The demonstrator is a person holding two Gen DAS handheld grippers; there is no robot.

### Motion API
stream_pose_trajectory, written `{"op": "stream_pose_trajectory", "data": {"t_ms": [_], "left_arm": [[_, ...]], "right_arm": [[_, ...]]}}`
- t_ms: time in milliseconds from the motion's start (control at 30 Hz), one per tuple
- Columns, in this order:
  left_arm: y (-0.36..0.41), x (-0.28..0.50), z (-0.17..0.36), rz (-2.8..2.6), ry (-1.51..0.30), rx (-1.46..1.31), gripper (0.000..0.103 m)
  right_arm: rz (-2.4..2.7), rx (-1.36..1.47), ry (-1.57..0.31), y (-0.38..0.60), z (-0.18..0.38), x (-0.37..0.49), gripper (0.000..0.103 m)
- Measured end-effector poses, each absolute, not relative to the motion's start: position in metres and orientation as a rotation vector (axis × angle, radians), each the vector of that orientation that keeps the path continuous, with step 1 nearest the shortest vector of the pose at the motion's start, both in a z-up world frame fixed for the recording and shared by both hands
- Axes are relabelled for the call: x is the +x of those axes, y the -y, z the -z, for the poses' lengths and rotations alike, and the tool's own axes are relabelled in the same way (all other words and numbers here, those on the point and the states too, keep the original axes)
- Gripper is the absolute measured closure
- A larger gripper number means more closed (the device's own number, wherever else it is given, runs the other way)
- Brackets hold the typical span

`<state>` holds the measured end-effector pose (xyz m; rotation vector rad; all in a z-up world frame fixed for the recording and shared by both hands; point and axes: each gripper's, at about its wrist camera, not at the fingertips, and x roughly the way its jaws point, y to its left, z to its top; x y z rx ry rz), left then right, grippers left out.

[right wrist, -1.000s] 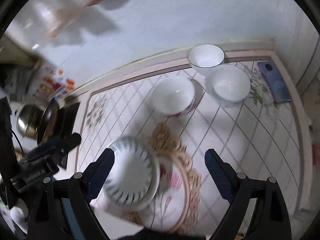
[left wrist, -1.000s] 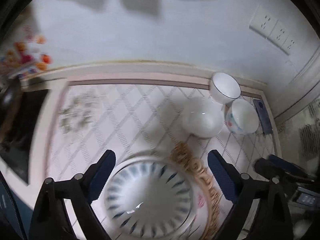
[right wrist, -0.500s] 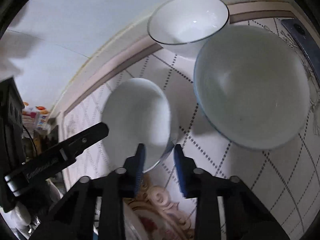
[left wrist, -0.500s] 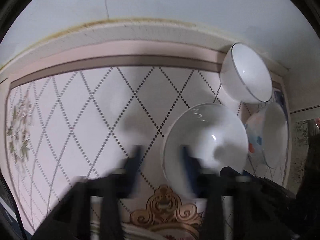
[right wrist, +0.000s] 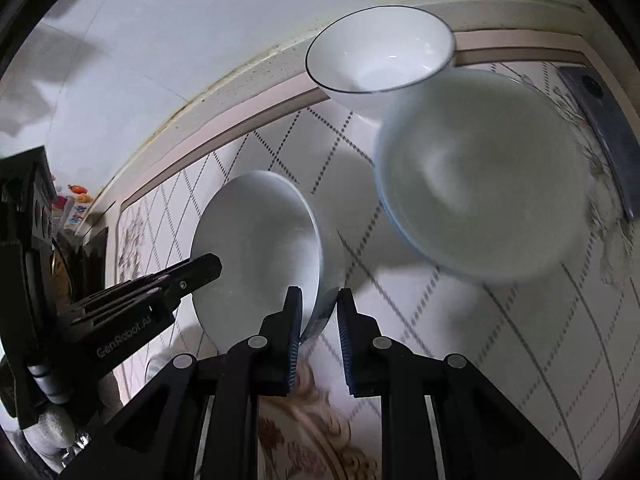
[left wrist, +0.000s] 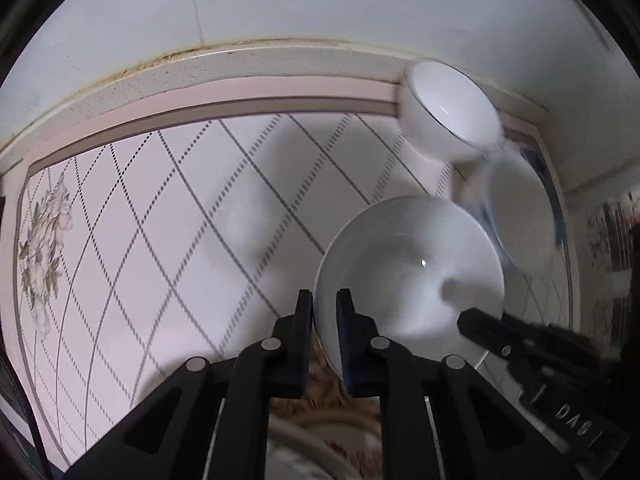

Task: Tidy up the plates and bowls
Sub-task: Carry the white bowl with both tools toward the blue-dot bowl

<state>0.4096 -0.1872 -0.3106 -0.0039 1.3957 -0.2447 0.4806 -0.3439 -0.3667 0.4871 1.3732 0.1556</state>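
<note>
I have both tongs on the same white bowl (left wrist: pixel 408 276). My left tongs (left wrist: pixel 324 308) are pinched on its near-left rim, one pad inside the wall and one outside. My right tongs (right wrist: pixel 318 306) grip the opposite rim, where its jaws have just been closing with the bowl wall between them; the outer pad sits a little off the wall, so I can't be sure how firmly it presses. In the left view a finger of the right tongs pokes in over the bowl from the lower right.

The bowl sits on the tabletop (left wrist: pixel 168 208), a pale surface with a dotted diamond pattern. Beyond it stand a blue-rimmed bowl (right wrist: pixel 480 172) and, at the wall, a dark-rimmed bowl (right wrist: pixel 380 56); both are smeared by motion blur in the left view, so I can't tell whether they touch. A plate with a gold scroll border (right wrist: pixel 316 412) lies below my tongs, mostly hidden by the fingers and cut off at the frame's edge. A dark flat slab (right wrist: pixel 600 128) lies at the right border, partly cropped.
</note>
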Motion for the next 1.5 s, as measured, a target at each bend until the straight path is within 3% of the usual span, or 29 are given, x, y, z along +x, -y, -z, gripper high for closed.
{"op": "stream_pose_trajectory", "data": {"t_ms": [400, 667, 1300, 1500], "left_arm": [[0.230, 0.322, 0.285, 0.362, -1.401, 0.019, 0.093], [0.263, 0.301, 0.297, 0.401, -1.402, 0.088, 0.093], [0.288, 0.291, 0.321, 0.418, -1.423, 0.177, 0.093], [0.271, 0.305, 0.290, 0.404, -1.413, 0.099, 0.092]], "right_arm": [[-0.126, 0.495, -1.361, 0.387, 0.330, 0.361, 0.083], [-0.072, 0.527, -1.345, 0.427, 0.338, 0.304, 0.084], [-0.035, 0.592, -1.358, 0.454, 0.363, 0.282, 0.084], [-0.049, 0.635, -1.444, 0.461, 0.363, 0.285, 0.083]]}}
